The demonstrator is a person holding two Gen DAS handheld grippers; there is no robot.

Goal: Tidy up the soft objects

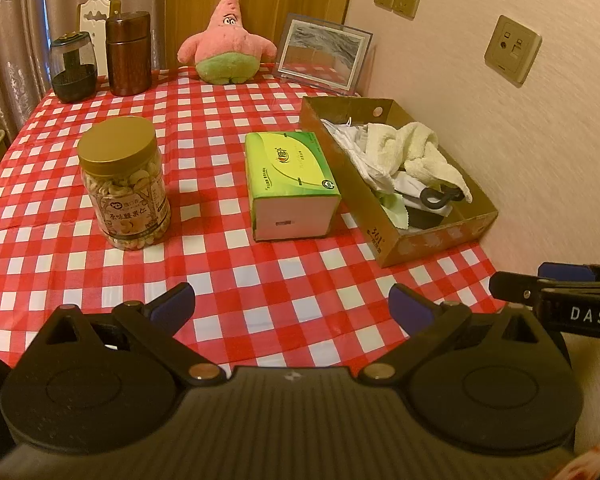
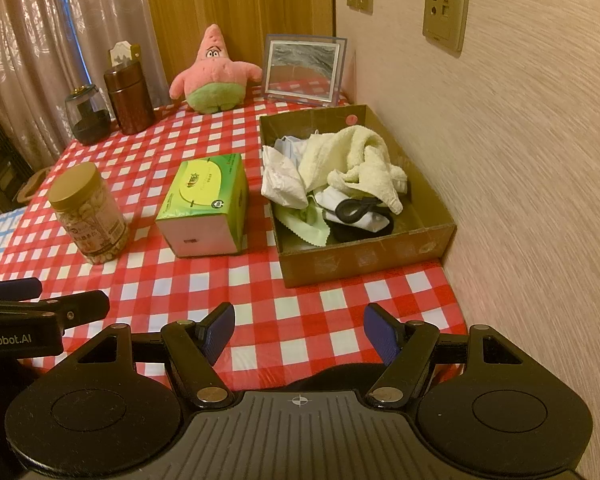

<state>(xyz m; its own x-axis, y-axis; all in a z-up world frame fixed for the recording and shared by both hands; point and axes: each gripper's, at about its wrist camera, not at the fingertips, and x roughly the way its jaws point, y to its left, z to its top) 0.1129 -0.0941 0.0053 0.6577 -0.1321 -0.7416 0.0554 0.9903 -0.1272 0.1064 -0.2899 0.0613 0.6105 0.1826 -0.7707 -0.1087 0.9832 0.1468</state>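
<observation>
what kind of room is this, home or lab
Most likely a home room, not a lab. A red checked tablecloth covers a table against a wallpapered wall, curtains hang behind, and a pink plush star sits beside a picture frame.

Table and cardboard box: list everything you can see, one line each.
Plush star: one, pink and green, far edge.
Picture frame: one, leaning by wall.
Brown canister: one, far left.
Dark jar: one, beside canister.
Nut jar: one, gold lid, left.
Tissue pack: one, green, centre.
Cardboard box: one, brown, by wall.
Towel: one, pale yellow, in box.
White cloths: several, in box.
Green cloth: one, in box.
Tablecloth: red-white check.
Left gripper: open, empty.
Right gripper: open, empty.
</observation>
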